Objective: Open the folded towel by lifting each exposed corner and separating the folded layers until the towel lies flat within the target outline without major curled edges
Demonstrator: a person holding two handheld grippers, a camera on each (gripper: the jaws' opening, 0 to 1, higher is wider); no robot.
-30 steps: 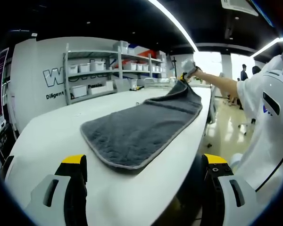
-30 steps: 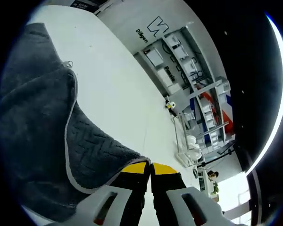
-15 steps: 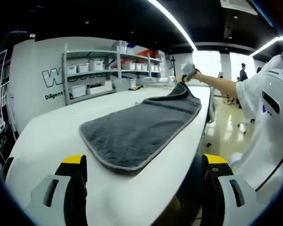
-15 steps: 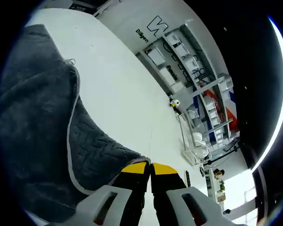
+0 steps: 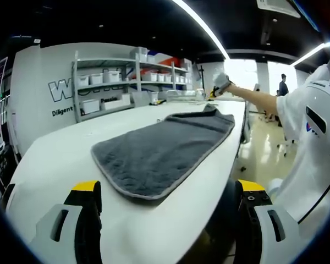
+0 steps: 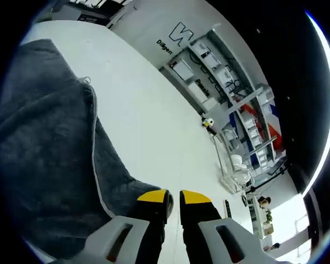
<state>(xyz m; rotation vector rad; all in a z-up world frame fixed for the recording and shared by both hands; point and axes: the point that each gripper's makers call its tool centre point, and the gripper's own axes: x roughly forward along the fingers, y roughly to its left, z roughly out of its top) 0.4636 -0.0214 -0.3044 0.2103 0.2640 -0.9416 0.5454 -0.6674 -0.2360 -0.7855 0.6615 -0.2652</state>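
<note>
Left gripper view: grey towel lies flat and long on the white table, running away toward the right gripper.

The left gripper waits before the towel's near end, jaws spread wide and empty. The right gripper has parted slightly, nothing pinched, just over the far corner. The cloth looks soft, limp and light (plush pile, a woven zigzag underside, pale stitched hem); it should drape and slide easily, so I'd take it by a hemmed corner.
</note>
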